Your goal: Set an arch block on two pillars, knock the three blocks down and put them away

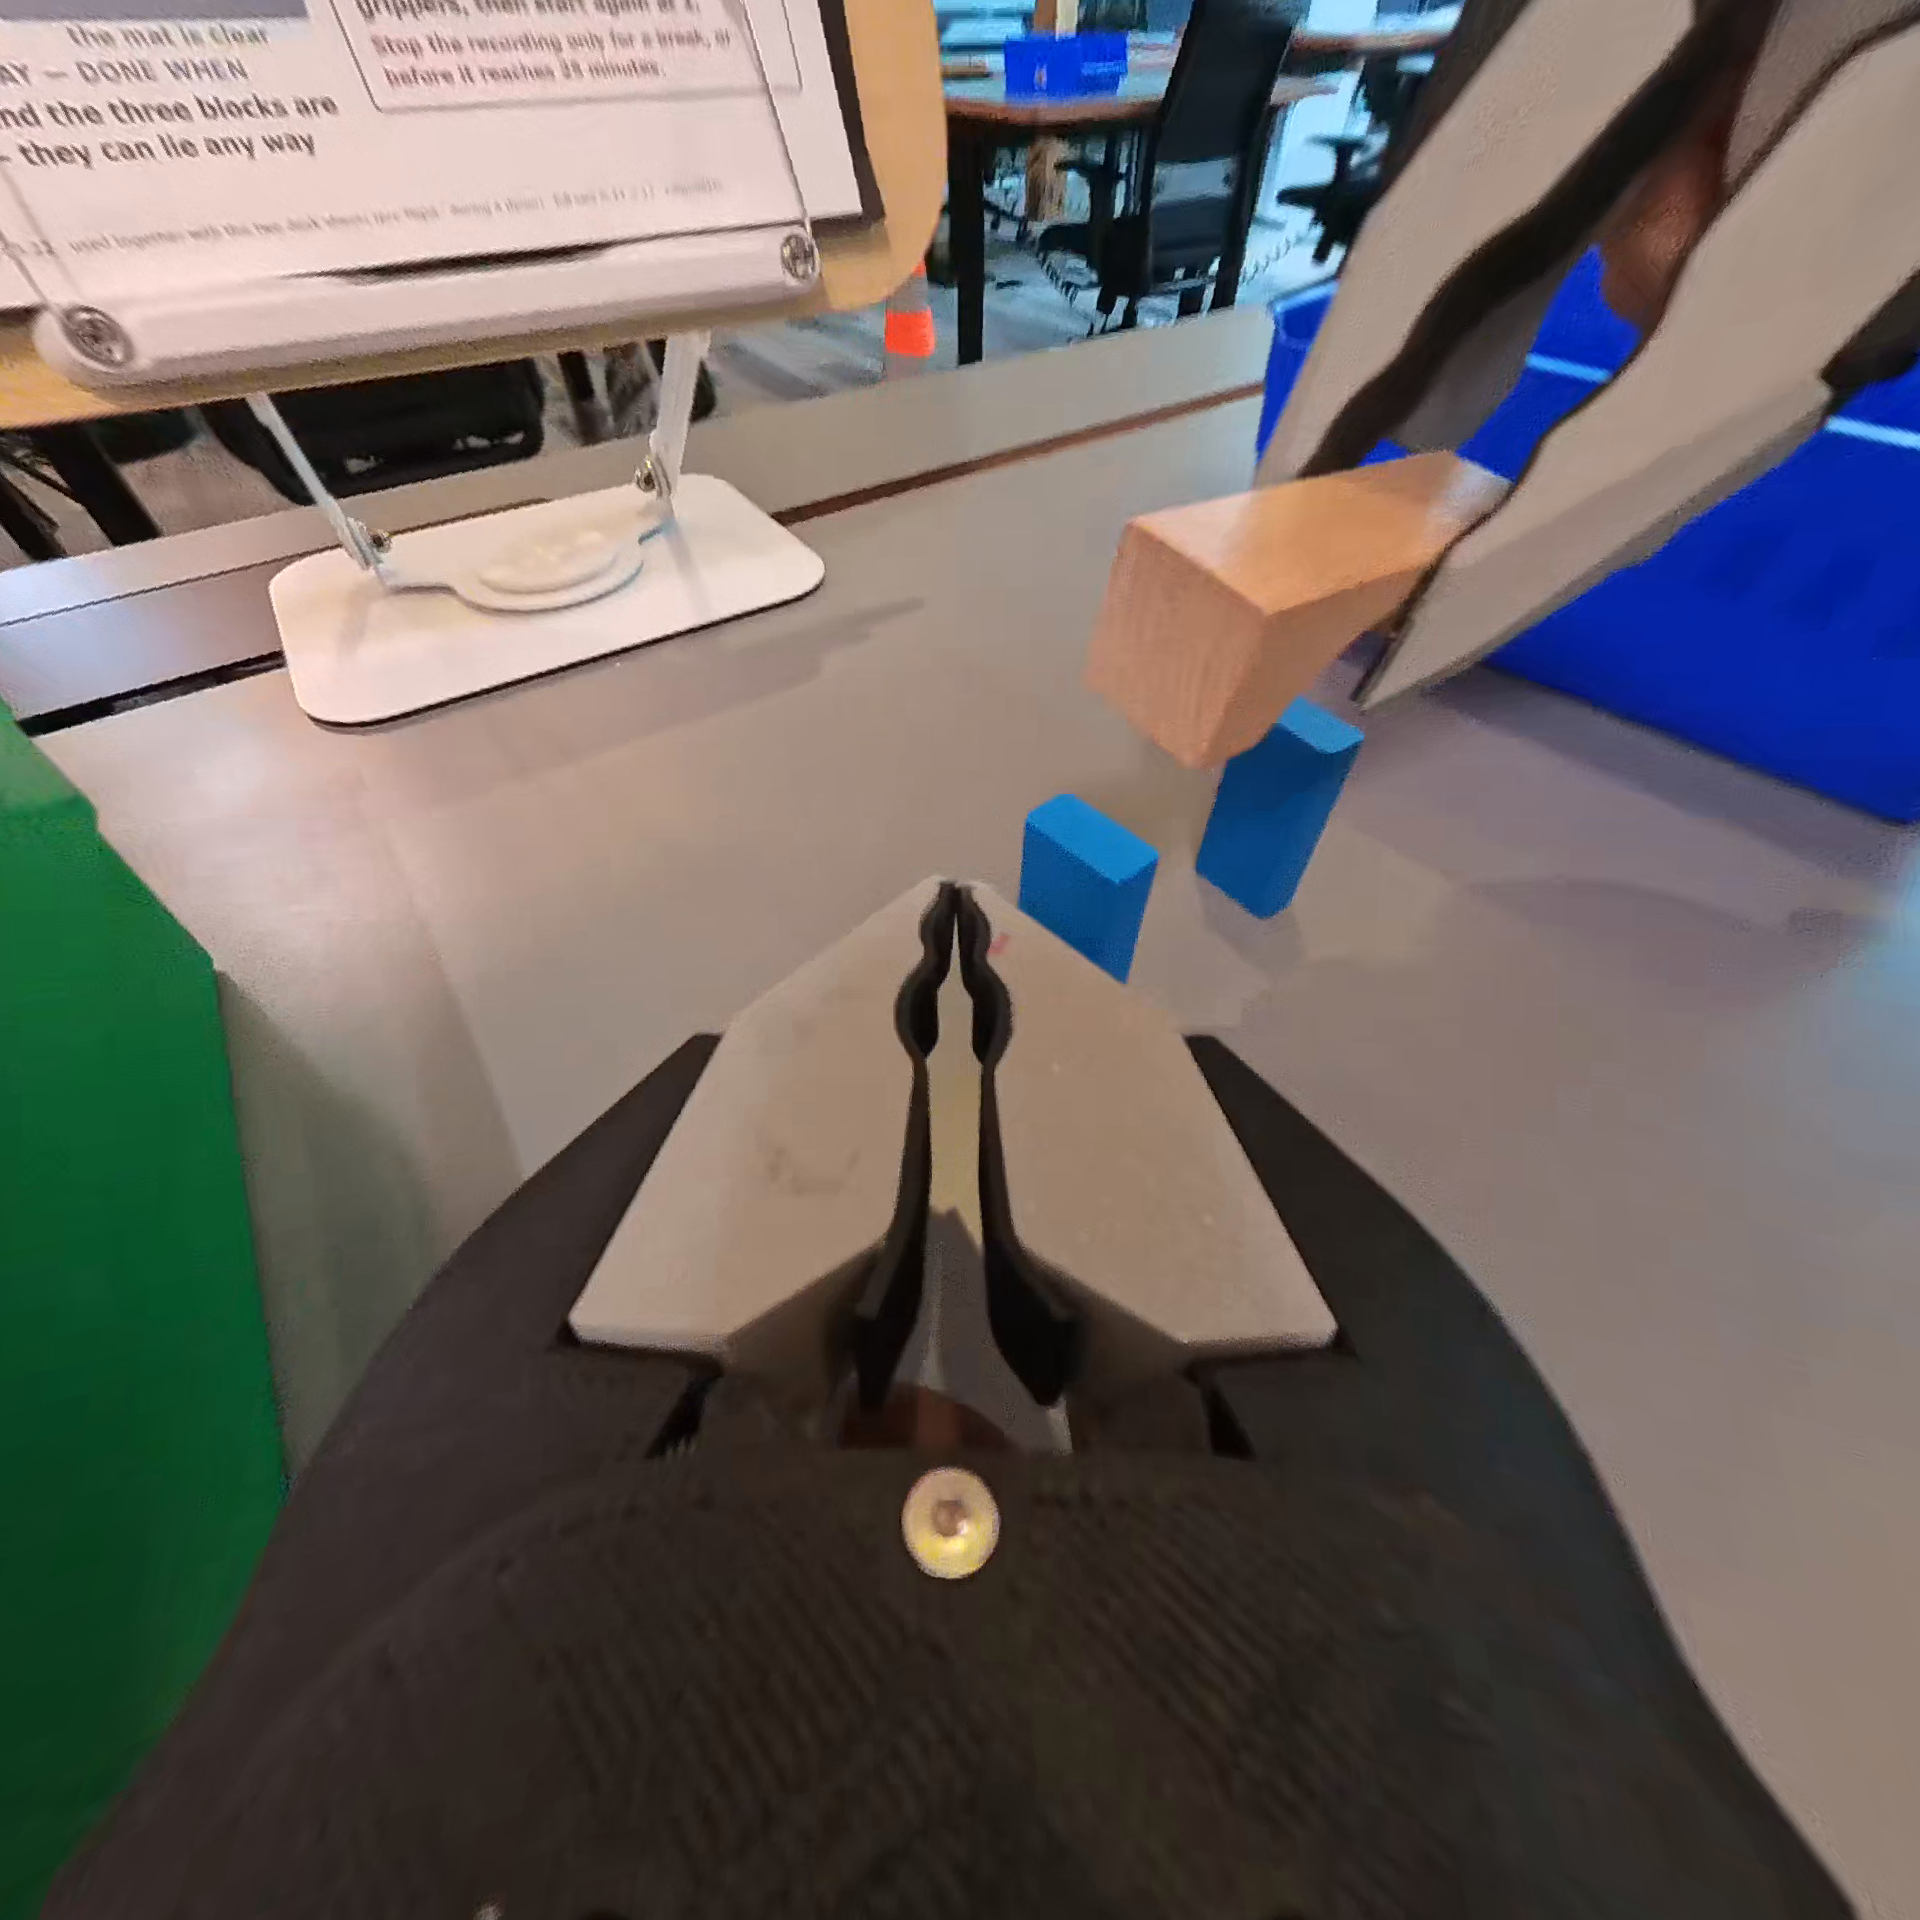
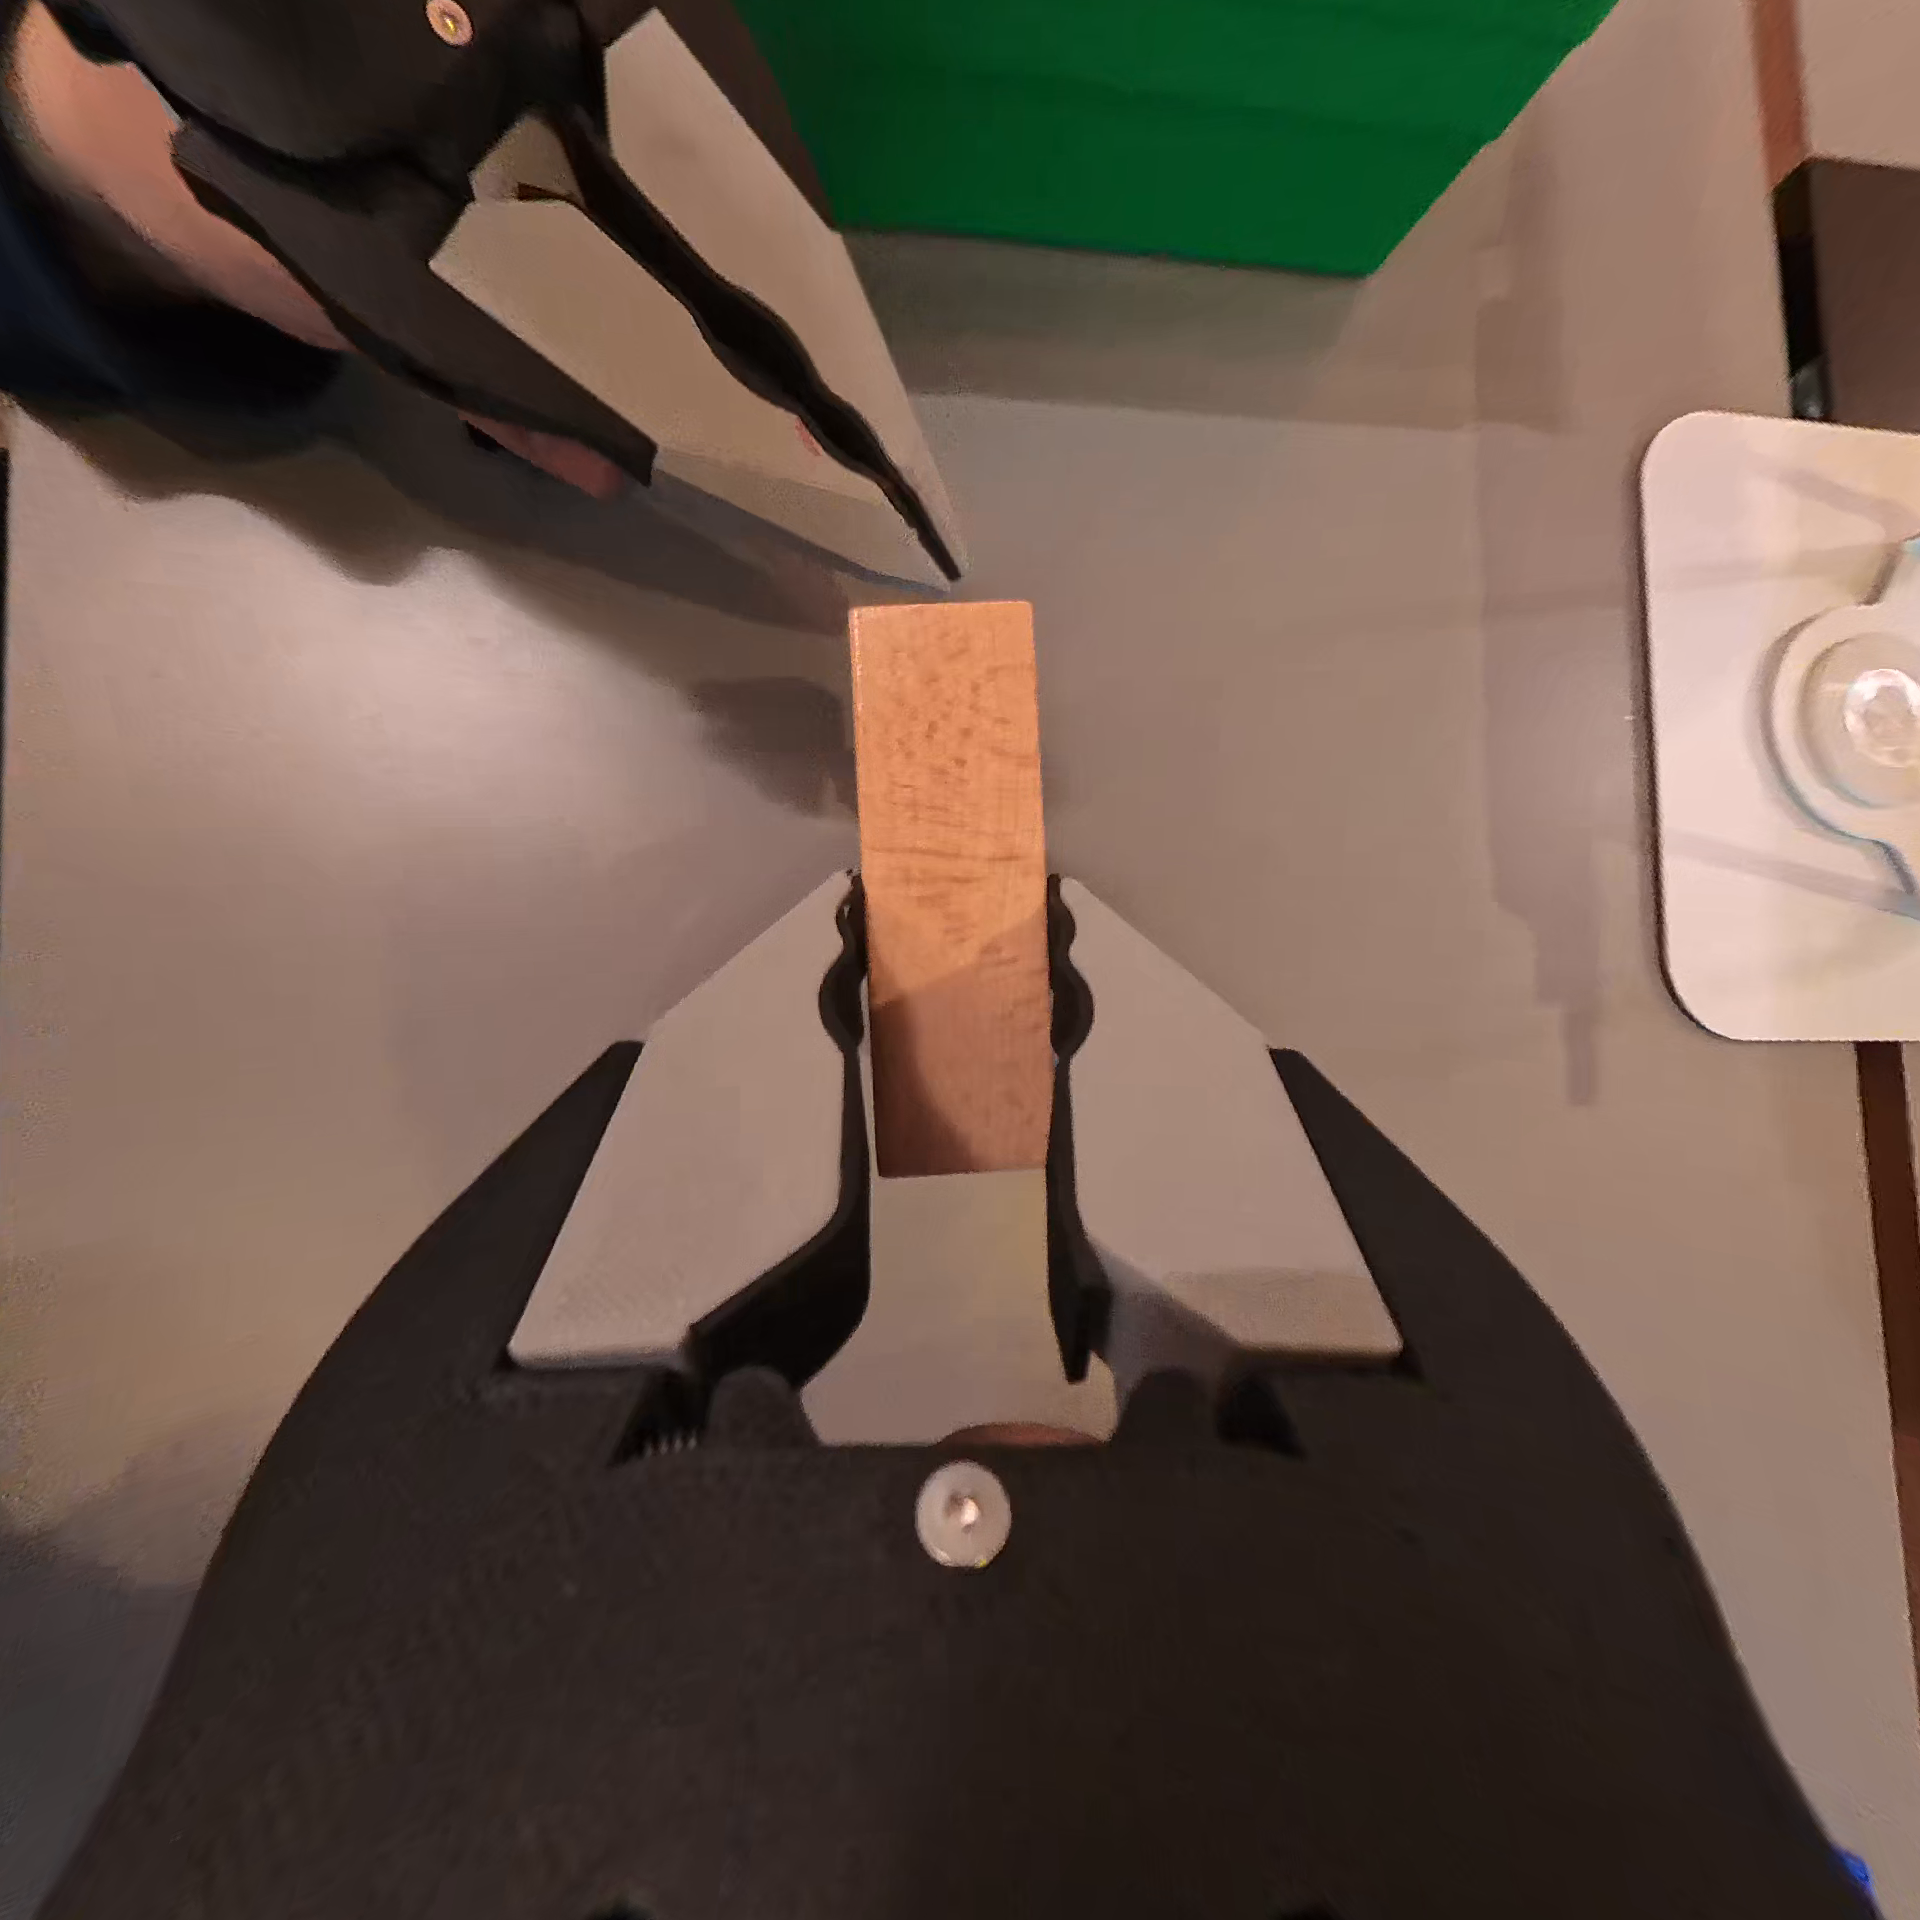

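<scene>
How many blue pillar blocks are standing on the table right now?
2. The near blue pillar stands just beyond the shut left gripper; the far blue pillar stands under the wooden arch block. The right wrist view shows neither.

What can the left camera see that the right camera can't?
Only the left wrist view shows two blue pillars, a blue bin and a sign on a stand.

Only the right wrist view shows a person's hand.

Both show the wooden block in the right gripper, the shut left gripper and a green box.
</scene>
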{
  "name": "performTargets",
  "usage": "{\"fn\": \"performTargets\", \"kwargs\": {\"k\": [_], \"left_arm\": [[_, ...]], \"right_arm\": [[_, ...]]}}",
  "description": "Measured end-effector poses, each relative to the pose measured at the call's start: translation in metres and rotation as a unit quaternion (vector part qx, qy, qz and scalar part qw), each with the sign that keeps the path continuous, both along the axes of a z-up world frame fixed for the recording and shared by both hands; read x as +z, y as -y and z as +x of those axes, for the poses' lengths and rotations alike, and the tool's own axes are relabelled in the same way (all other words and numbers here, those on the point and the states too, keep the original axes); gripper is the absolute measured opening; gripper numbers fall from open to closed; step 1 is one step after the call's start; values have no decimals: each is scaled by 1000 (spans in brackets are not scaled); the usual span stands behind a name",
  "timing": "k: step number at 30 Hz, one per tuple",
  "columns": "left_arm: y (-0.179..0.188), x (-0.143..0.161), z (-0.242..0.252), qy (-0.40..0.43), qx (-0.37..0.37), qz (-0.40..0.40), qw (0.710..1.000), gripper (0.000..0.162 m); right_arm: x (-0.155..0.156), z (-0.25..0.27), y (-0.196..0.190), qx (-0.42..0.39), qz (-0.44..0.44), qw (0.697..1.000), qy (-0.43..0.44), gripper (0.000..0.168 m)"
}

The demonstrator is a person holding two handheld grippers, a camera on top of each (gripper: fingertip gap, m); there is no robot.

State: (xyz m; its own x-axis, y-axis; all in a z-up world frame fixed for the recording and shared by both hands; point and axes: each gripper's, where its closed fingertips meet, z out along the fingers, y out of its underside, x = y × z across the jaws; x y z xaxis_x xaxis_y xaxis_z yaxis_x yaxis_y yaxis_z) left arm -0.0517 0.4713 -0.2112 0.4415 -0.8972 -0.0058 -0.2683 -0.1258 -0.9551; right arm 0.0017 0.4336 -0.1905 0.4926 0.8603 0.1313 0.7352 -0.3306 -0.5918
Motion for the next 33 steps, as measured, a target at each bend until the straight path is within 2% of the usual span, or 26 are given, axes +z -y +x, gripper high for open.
{"fn": "performTargets", "kwargs": {"k": [4, 24, 33], "left_arm": [[-4, -4, 0, -2, 4, -15, 1000, 0], [-5, -6, 1, -4, 1, -18, 1000, 0], [-5, -6, 1, -4, -1, -20, 1000, 0]], "right_arm": [[-12, 5, -7, 10, -15, 1000, 21, 31], [-30, 10, -11, 11, -31, 999, 23, 31], [-29, 10, -14, 12, -29, 999, 20, 31]]}}
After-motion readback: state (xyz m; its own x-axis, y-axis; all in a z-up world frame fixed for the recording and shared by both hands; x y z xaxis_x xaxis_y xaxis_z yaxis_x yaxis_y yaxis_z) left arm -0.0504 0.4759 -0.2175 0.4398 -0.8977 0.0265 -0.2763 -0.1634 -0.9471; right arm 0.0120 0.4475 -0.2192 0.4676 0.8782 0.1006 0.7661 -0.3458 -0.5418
